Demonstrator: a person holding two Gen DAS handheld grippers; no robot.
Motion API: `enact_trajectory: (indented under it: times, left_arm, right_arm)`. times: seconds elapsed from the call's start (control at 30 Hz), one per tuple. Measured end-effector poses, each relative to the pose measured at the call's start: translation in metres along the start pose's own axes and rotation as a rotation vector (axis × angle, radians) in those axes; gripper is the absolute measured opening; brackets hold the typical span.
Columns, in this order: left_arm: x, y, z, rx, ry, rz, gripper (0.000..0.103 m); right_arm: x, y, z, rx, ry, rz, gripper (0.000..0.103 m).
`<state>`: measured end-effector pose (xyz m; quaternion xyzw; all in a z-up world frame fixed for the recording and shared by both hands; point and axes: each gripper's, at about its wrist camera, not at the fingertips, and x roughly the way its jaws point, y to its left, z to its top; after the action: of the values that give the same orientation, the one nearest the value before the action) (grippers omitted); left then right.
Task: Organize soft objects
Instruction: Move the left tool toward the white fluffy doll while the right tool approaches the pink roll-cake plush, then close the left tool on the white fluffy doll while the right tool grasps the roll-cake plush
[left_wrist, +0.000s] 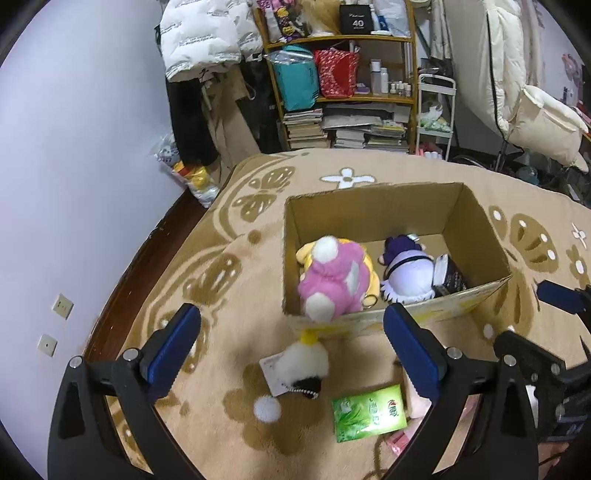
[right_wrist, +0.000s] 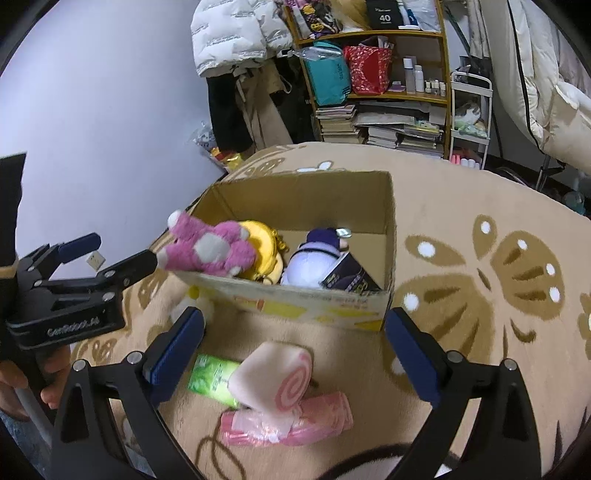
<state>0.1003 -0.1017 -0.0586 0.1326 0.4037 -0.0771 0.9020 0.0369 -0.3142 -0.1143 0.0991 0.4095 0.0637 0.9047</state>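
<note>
A cardboard box (left_wrist: 476, 291) stands on the rug and holds a pink plush bear (left_wrist: 332, 280), a yellow plush (right_wrist: 260, 243) under it, and a purple-and-white plush (left_wrist: 406, 273). The bear hangs over the near left rim (right_wrist: 207, 247). My left gripper (left_wrist: 291, 354) is open above a white fluffy plush (left_wrist: 303, 363) on the rug in front of the box. My right gripper (right_wrist: 295, 354) is open above a pink swirl roll plush (right_wrist: 275, 376), a green tissue pack (right_wrist: 212, 376) and a pink packet (right_wrist: 288, 421). The left gripper (right_wrist: 110, 254) shows open beside the bear.
A tan patterned rug (right_wrist: 480, 295) covers the surface. A dark box (right_wrist: 351, 277) lies inside the carton at right. Behind stand a wooden shelf (left_wrist: 343, 92) with books and bags, hanging coats (left_wrist: 207, 44), a white cart (left_wrist: 436, 110) and a purple wall (left_wrist: 74, 147).
</note>
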Motion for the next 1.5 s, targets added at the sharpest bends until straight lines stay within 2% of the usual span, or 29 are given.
enact_trajectory:
  times: [0.27, 0.7, 1.27, 1.5]
  left_arm:
    - [0.009, 0.006, -0.014, -0.021, 0.09, 0.009, 0.099]
    - [0.053, 0.013, -0.032, -0.044, 0.272, -0.005, 0.099]
    - [0.097, 0.021, -0.036, -0.077, 0.384, -0.037, 0.099]
    - [0.114, 0.014, -0.042, -0.058, 0.435, -0.038, 0.099]
  right_arm:
    - [0.009, 0.017, -0.014, -0.03, 0.06, -0.014, 0.103]
    - [0.056, 0.028, -0.03, -0.048, 0.181, -0.036, 0.103]
    - [0.105, 0.029, -0.035, -0.052, 0.279, -0.041, 0.103]
    - [0.116, 0.02, -0.039, -0.025, 0.322, -0.032, 0.103]
